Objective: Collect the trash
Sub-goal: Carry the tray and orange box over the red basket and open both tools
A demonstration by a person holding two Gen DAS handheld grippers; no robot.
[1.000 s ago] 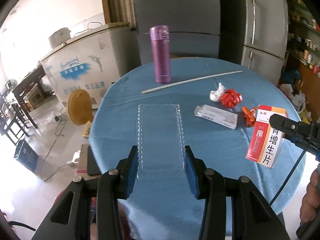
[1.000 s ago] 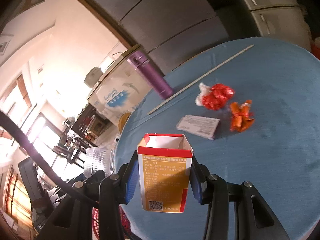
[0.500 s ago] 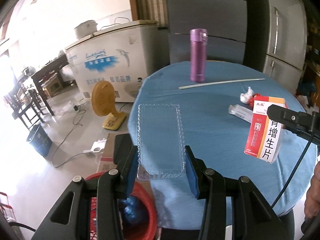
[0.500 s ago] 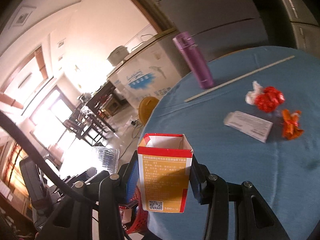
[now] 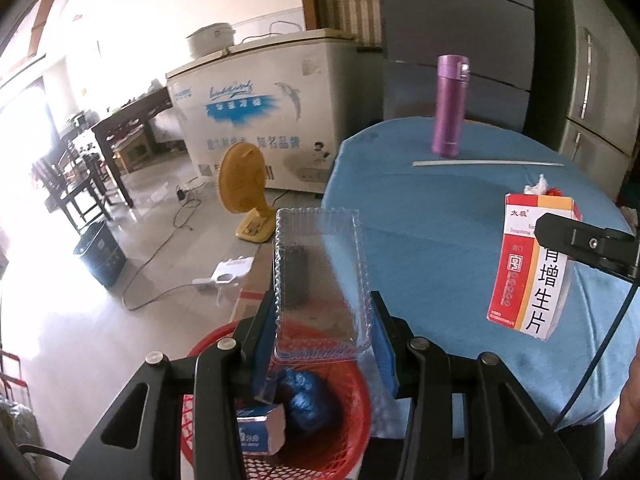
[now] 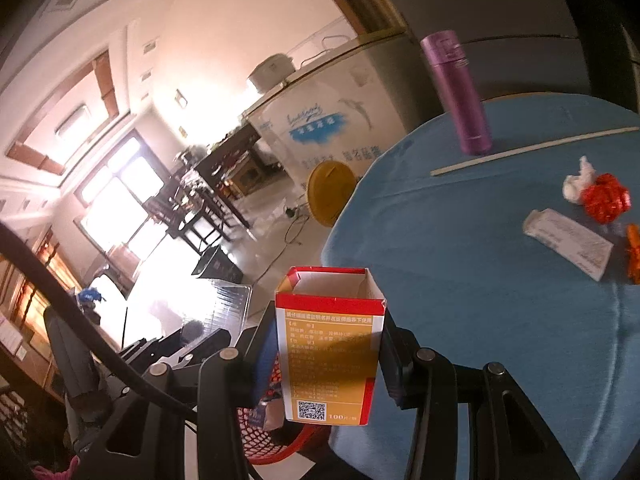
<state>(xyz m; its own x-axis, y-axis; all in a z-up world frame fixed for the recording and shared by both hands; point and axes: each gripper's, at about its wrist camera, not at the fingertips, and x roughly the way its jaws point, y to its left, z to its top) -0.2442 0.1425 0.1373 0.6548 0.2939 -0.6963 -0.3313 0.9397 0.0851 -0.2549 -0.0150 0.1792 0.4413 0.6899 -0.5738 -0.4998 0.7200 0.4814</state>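
My left gripper (image 5: 320,344) is shut on a clear plastic tray (image 5: 318,280) and holds it above a red mesh trash basket (image 5: 340,452) on the floor beside the table. The basket holds a blue crumpled bag (image 5: 308,408) and a small box (image 5: 260,432). My right gripper (image 6: 328,364) is shut on an open red and orange medicine box (image 6: 330,352), also seen in the left wrist view (image 5: 532,268), over the table's edge. The basket (image 6: 276,440) shows below it. On the table lie a white wrapper (image 6: 568,242), a red crumpled wrapper (image 6: 606,198), a white tissue (image 6: 578,186) and an orange wrapper (image 6: 633,254).
The round table has a blue cloth (image 5: 440,240). A purple flask (image 5: 448,106) and a long white stick (image 5: 488,164) are at its far side. A yellow fan (image 5: 242,192), a chest freezer (image 5: 264,120), cables and a dark bin (image 5: 100,258) are on the floor to the left.
Both grippers have swung left, off the table. The clear tray now hangs over the red basket, and the medicine box has come to the table's edge.
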